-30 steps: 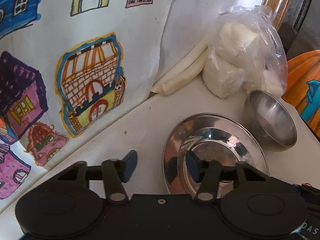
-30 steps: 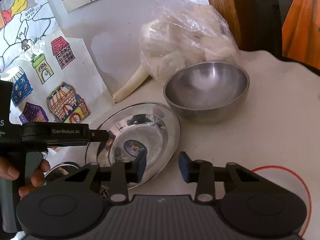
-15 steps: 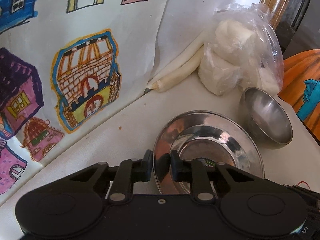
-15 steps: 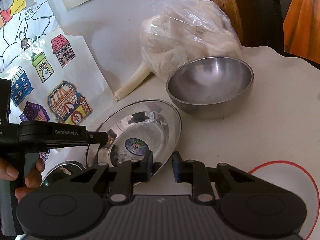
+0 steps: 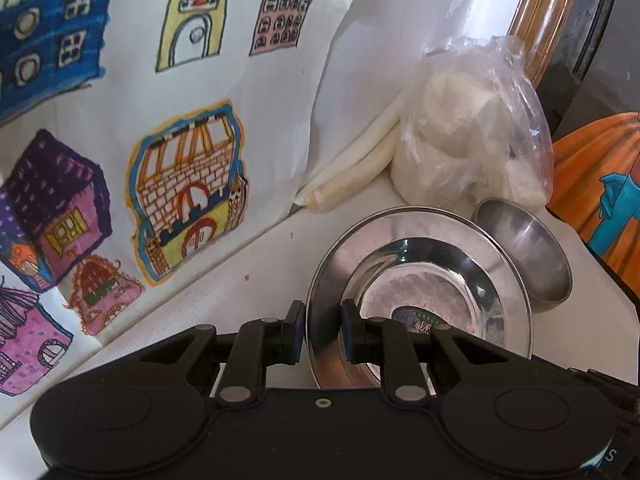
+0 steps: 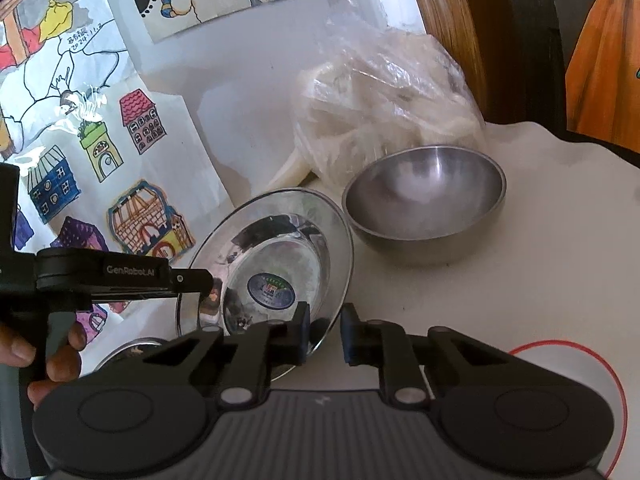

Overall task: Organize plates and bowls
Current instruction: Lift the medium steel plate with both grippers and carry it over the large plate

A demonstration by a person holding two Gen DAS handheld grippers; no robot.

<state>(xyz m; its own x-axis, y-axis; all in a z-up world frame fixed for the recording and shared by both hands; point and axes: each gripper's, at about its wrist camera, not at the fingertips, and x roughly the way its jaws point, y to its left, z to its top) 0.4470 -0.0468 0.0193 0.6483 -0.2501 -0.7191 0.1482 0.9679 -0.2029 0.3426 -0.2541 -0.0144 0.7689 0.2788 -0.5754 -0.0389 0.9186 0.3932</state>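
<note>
A shiny steel plate with a round sticker in its middle is tilted up off the white table. My left gripper is shut on its near left rim. In the right wrist view the plate leans up to the left, and my right gripper is shut on its lower right rim. The left gripper shows there at the plate's left edge. A steel bowl stands upright just right of the plate; it also shows in the left wrist view.
A clear plastic bag of white lumps and white sticks lie behind the bowl against the wall with children's drawings. Another steel dish lies under the plate's left side. A red-rimmed white disc is at the near right.
Both grippers closed from open onto the plate's rim. The plate has then been tipped up and lifted off the table.
</note>
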